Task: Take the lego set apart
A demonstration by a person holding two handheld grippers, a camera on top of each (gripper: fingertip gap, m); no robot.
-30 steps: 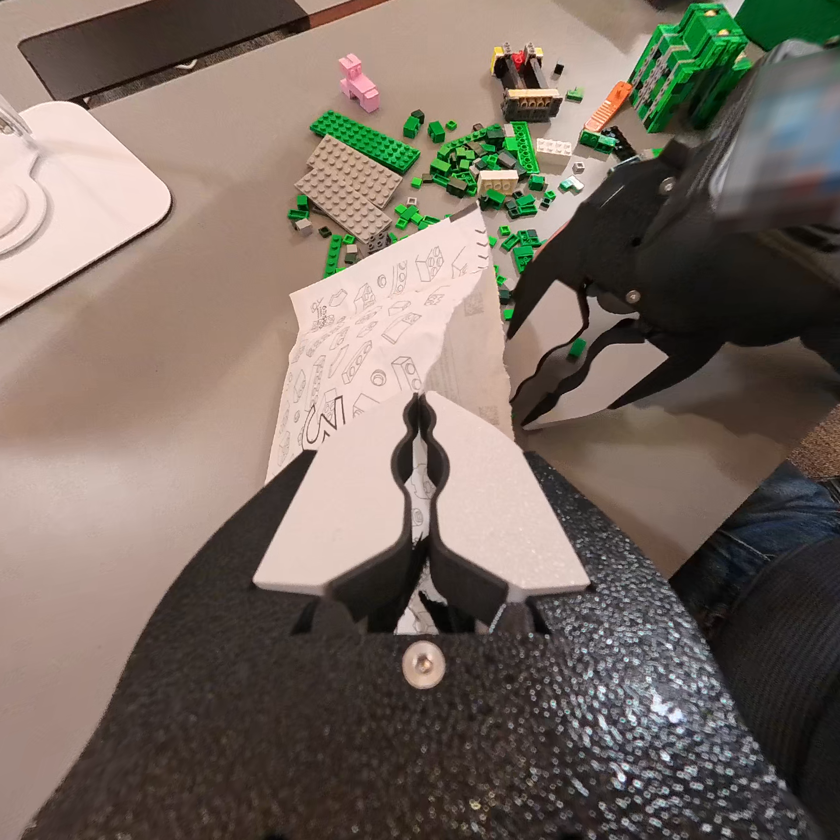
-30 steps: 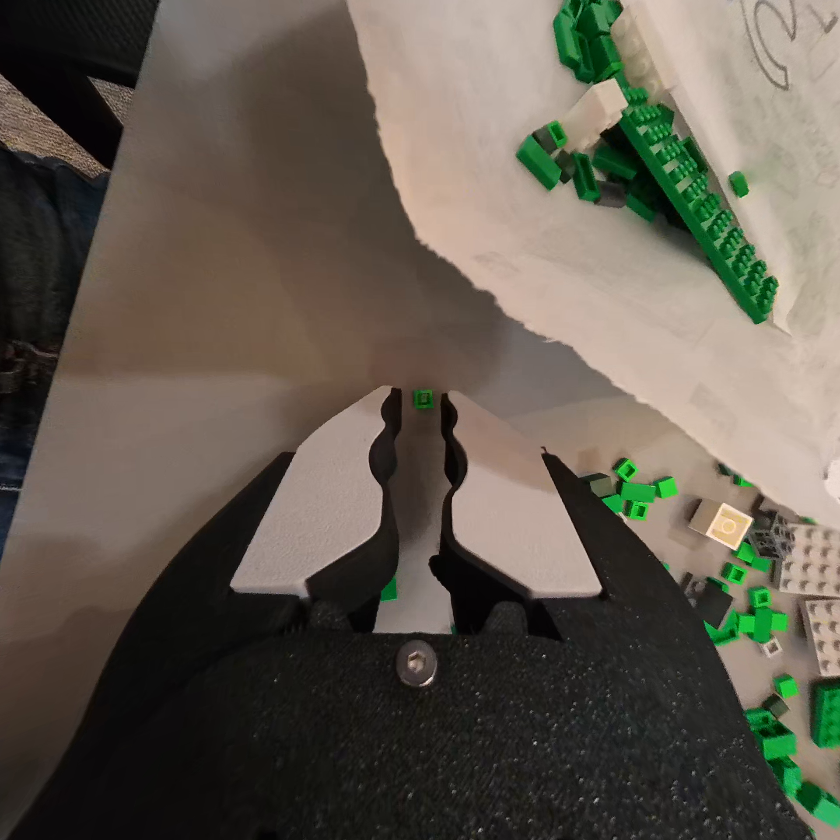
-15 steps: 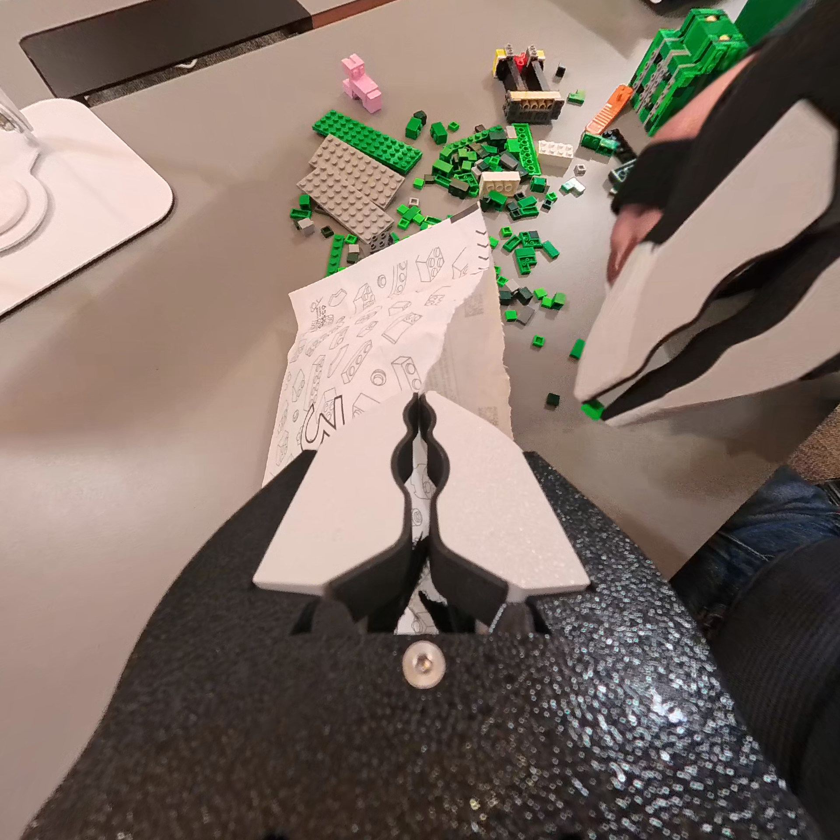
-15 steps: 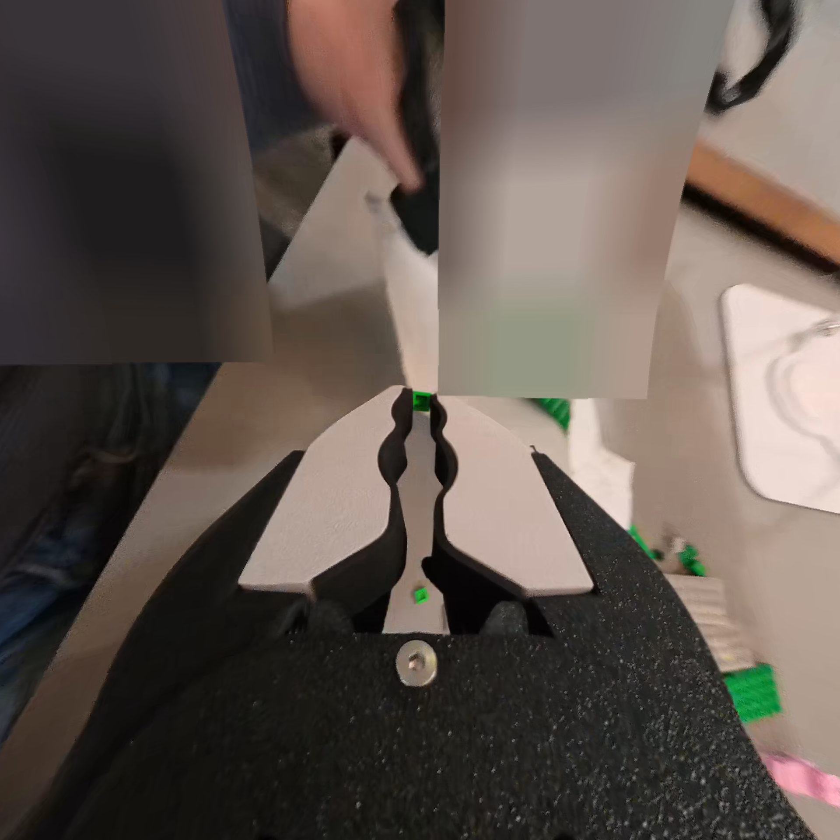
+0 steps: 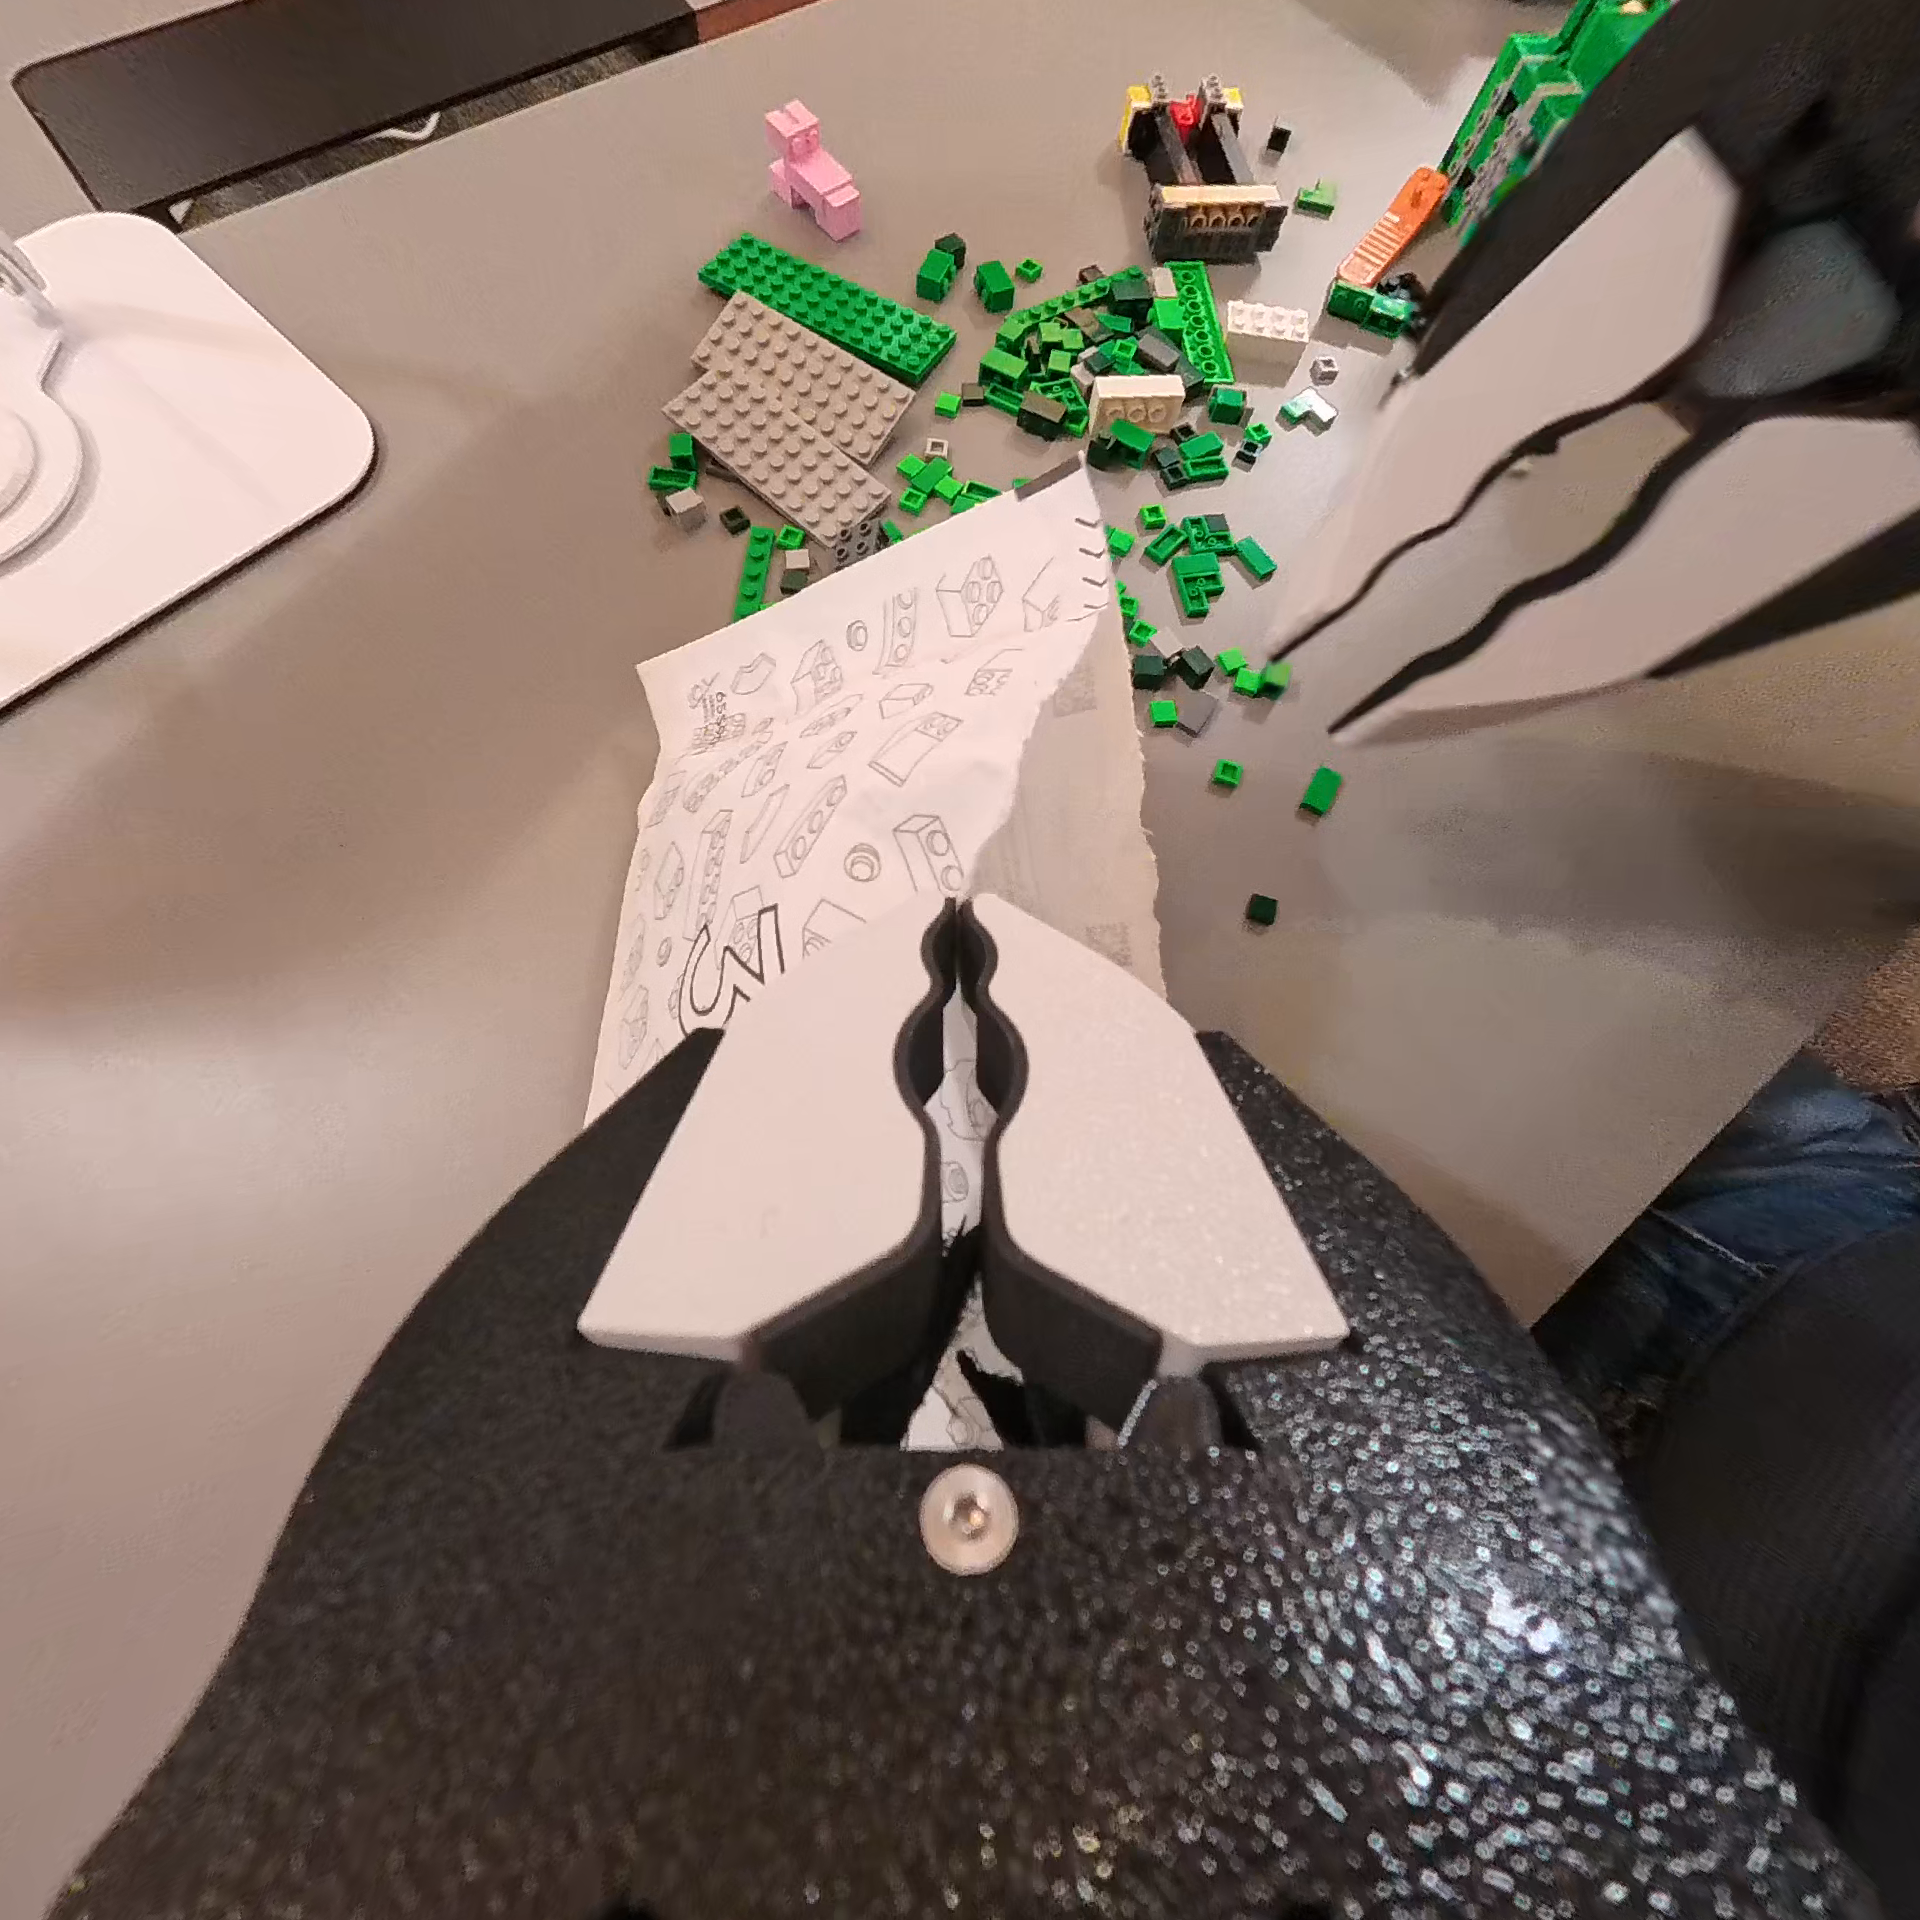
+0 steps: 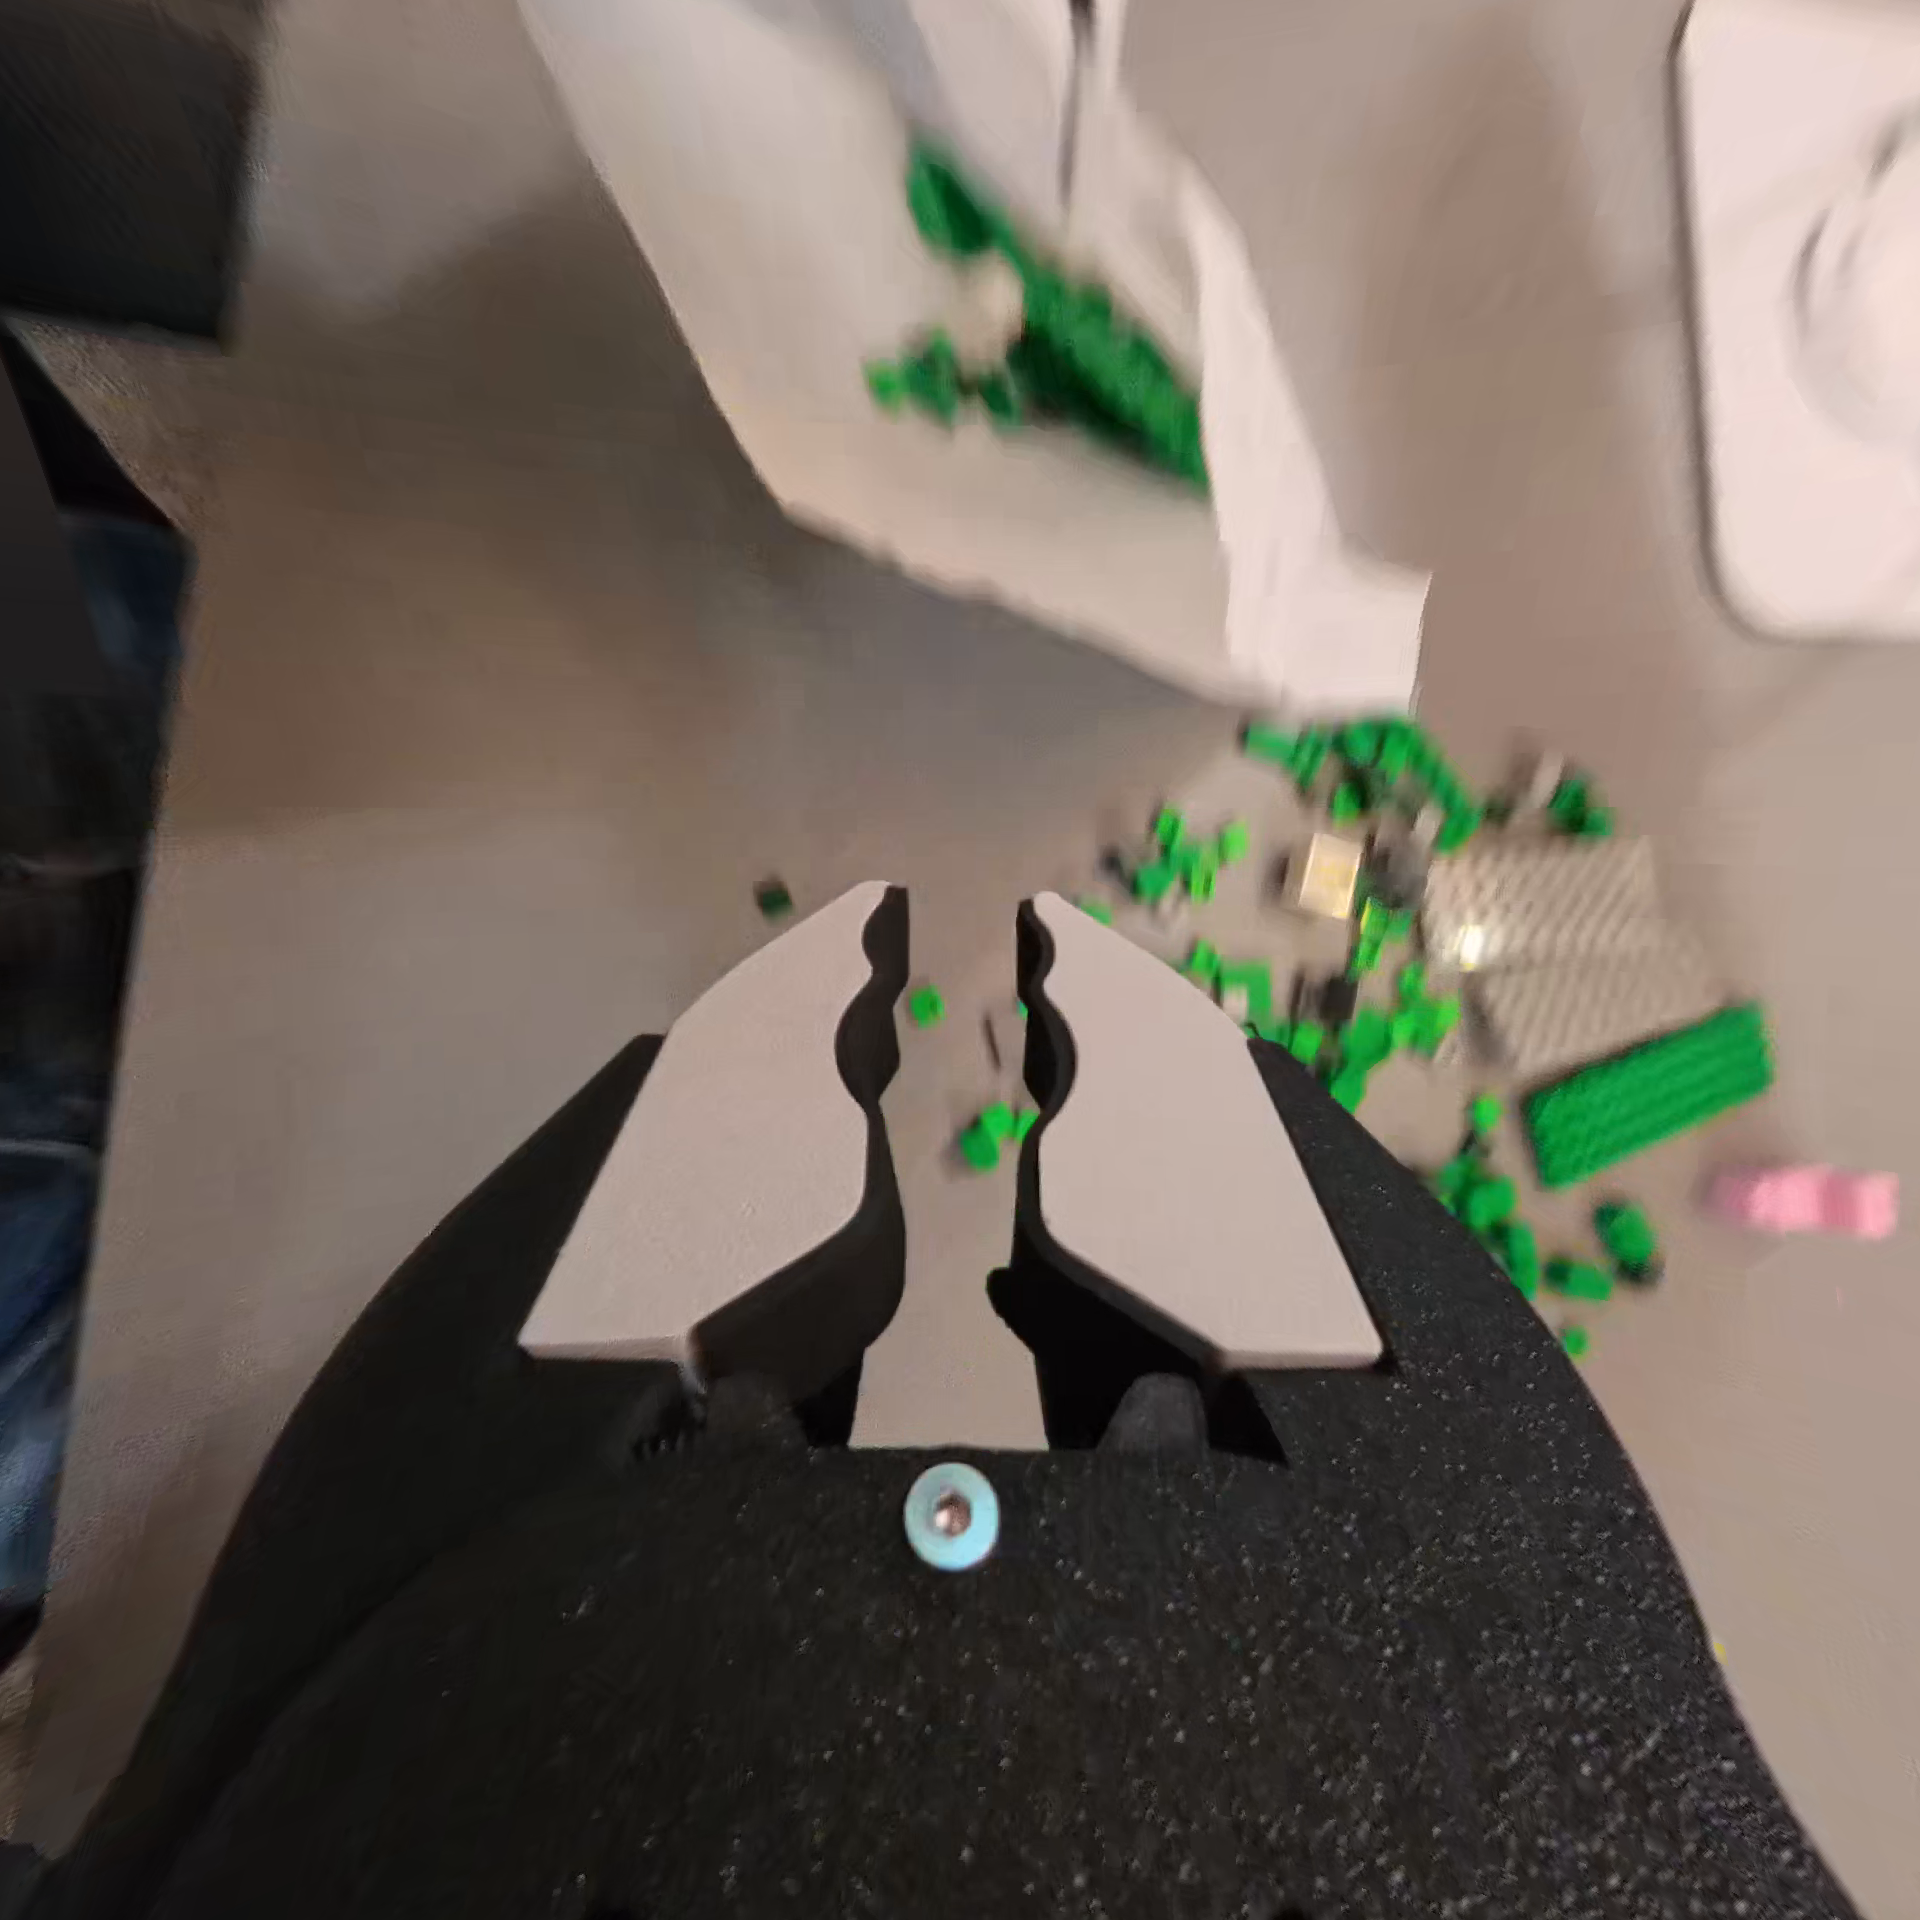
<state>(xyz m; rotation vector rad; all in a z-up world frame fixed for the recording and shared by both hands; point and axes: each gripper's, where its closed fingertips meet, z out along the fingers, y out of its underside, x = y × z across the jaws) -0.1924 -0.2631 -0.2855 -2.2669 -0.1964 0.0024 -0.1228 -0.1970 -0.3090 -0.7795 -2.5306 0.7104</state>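
Observation:
My left gripper (image 5: 956, 914) is shut on the torn edge of a white paper bag (image 5: 862, 748) printed with brick drawings and holds it above the grey table (image 5: 312, 831). The blurred right wrist view looks into the bag (image 6: 935, 468), with green bricks (image 6: 1081, 332) inside. My right gripper (image 6: 961, 904) is open and empty over the table, near loose green bricks (image 6: 1351, 1029). It also shows in the left wrist view (image 5: 1304, 691), right of the bag. Loose green bricks (image 5: 1091, 353), grey plates (image 5: 790, 416) and a green plate (image 5: 826, 307) lie beyond.
A pink pig figure (image 5: 810, 171), a black and yellow small build (image 5: 1200, 166), an orange brick separator (image 5: 1392, 234) and a large green build (image 5: 1507, 114) stand at the far side. A white pad (image 5: 156, 416) lies left. A person's leg (image 5: 1766, 1195) is at the right. One gripper's finger ends stand about 11 cm off the other's. Between my right fingertips and the green plate (image 5: 826, 307) there is roughly 25 cm. It turns up in the right wrist view (image 6: 1649, 1094) as well.
My right gripper pinched a tiny green brick off the table, swung up and back over the brick pile, and has opened; the brick is gone from its tips. The left gripper holds still.

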